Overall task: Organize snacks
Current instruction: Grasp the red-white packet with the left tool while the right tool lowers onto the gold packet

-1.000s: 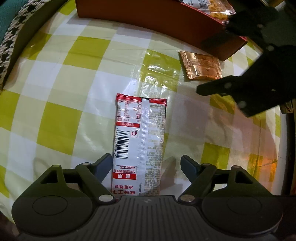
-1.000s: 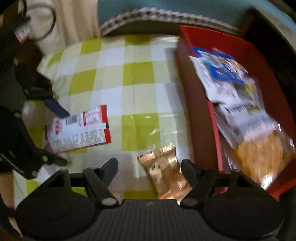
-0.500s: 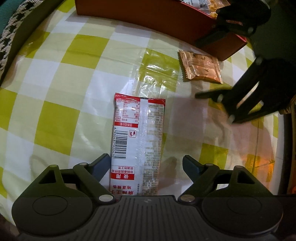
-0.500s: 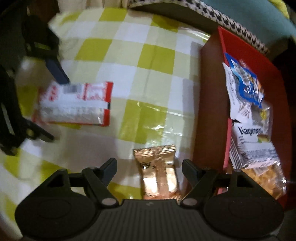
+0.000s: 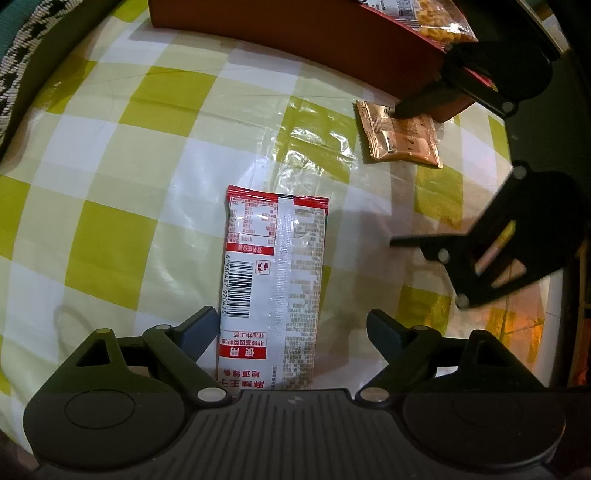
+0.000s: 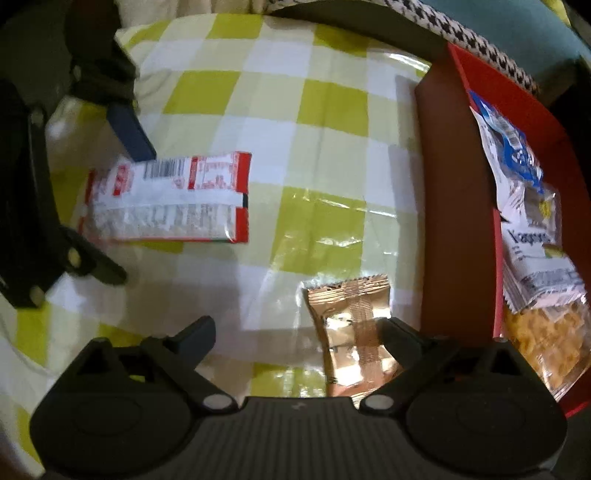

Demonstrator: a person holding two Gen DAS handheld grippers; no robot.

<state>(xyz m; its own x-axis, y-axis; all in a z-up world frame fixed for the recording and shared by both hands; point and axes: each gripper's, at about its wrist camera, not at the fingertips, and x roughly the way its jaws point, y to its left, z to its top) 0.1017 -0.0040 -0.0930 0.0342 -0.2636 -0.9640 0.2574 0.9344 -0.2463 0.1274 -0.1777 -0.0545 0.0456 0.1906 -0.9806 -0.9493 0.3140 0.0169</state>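
A red-and-white snack packet (image 5: 273, 280) lies flat on the checked tablecloth. My left gripper (image 5: 293, 325) stands over its near end with jaws opening. The left pad is at the packet's edge and the right pad is well clear. A small copper foil packet (image 6: 351, 321) lies beside the red box (image 6: 458, 221). My right gripper (image 6: 297, 328) straddles it, jaws opening wide and not pressing; the packet sits close to the right finger. In the left wrist view the right gripper (image 5: 397, 176) hangs over the copper packet (image 5: 399, 136). The left gripper (image 6: 129, 210) shows over the red-and-white packet (image 6: 170, 199).
Several snack bags (image 6: 532, 240) lie inside the red box (image 5: 295, 29). A yellow-and-white checked cloth (image 5: 129, 184) under clear plastic covers the table. A houndstooth and teal cushion (image 6: 480, 33) borders the far side. The table edge (image 5: 554, 295) runs at the right.
My right gripper has rolled, spread its jaws wider and come down over the copper packet. The left jaws have widened a little. Neither packet has moved.
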